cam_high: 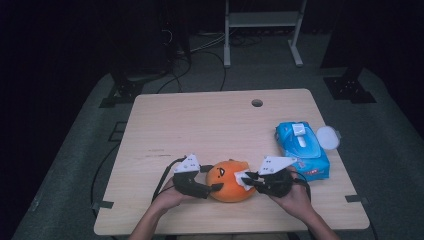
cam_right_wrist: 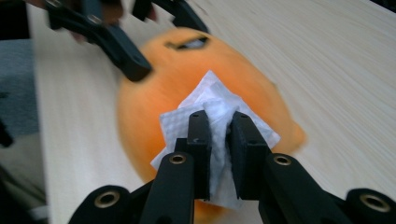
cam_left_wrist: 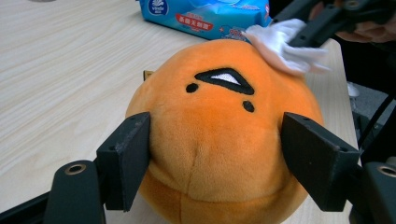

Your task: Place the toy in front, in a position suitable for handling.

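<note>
Wooden table, pale grain, with a round hole near its far edge; at the right side lies a blue wet-wipe pack, its lid flipped open, well clear of the work and just beyond the right hand. Orange plush toy with a stitched black face sits near the table's front edge, between both tools: left gripper has its jaws spread wide around the toy's sides, pads against the plush. Right gripper, jaws nearly together, pinches a folded white wipe and holds it against the toy's surface.
</note>
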A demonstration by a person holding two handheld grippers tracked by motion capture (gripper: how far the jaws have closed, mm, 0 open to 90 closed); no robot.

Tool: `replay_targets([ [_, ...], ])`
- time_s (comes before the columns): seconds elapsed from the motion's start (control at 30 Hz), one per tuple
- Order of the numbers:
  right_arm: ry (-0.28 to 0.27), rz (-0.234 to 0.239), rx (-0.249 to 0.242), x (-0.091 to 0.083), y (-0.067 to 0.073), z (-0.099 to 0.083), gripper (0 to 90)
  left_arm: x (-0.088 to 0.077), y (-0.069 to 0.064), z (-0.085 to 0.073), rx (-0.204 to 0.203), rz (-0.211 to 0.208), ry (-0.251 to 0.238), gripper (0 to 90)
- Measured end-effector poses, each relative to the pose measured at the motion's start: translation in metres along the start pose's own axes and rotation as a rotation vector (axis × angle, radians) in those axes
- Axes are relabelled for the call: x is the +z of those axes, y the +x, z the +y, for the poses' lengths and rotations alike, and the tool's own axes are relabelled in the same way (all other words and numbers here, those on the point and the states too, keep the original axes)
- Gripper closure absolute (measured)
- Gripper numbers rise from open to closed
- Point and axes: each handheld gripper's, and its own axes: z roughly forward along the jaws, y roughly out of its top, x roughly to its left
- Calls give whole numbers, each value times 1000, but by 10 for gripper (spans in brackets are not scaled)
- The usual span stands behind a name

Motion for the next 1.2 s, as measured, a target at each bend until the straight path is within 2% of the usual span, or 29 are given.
replay_targets([
  [0.03,0,0,0,0,0,0,784,0,0,0,0,0,0,260],
  [0.07,4,-11,30,-2,-8,-5,784,0,1,-1,-10,-3,-3,260],
  [0.1,4,-11,30,-2,-8,-5,784,0,1,-1,-10,-3,-3,260],
  [0.13,11,-31,44,-4,-11,-8,784,0,1,-1,-10,0,-1,260],
  [0.23,8,-37,50,-4,-12,-8,784,1,0,0,-17,9,1,260],
  [0.3,1,-36,32,-4,-6,-5,784,3,-2,2,-18,23,2,260],
  [0.33,-18,1,22,-2,2,0,784,5,-6,4,-8,38,-2,259],
  [0.37,-18,1,22,-2,2,0,784,5,-6,4,-8,38,-2,259],
  [0.4,-30,30,13,-1,6,3,784,6,-8,5,-11,39,-5,259],
  [0.43,-27,42,-1,1,11,5,783,6,-8,6,1,40,2,258],
  [0.47,-4,27,-36,5,17,8,783,6,-9,7,10,38,4,233],
  [0.5,-4,27,-36,5,17,8,783,4,-8,7,12,34,3,233],
  [0.53,-7,37,-20,6,14,6,783,0,-6,8,-11,17,-15,184],
  [0.57,-7,37,-20,6,14,6,783,0,-6,8,-11,17,-15,170],
  [0.63,-12,24,7,3,5,2,783,-1,-6,7,-15,5,-10,155],
  [0.7,-15,23,19,2,2,1,783,3,-8,5,-5,1,8,158],
  [0.73,-16,14,33,1,-1,0,783,6,-9,5,5,0,9,209],
  [0.77,-16,14,33,1,-1,0,783,7,-10,5,10,11,6,209],
  [0.83,-10,-18,5,1,7,2,783,8,-11,7,16,38,9,252],
  [0.9,-14,-19,-2,0,10,3,784,8,-11,7,8,39,6,257],
  [0.93,-27,14,-7,1,15,6,783,9,-11,6,0,42,3,257],
  [0.97,-27,14,-7,1,15,6,783,9,-11,6,0,42,3,257],
  [1.0,-37,51,-18,3,21,9,783,9,-12,6,0,43,9,258],
  [1.03,-37,51,-18,3,21,9,783,9,-12,6,0,43,9,259],
  [1.07,-26,42,-39,6,24,11,782,9,-11,6,9,45,20,261],
  [1.17,-31,39,-29,6,20,10,782,9,-10,4,2,39,21,264],
  [1.2,-31,12,-12,4,13,9,782,9,-10,3,1,36,19,264],
])
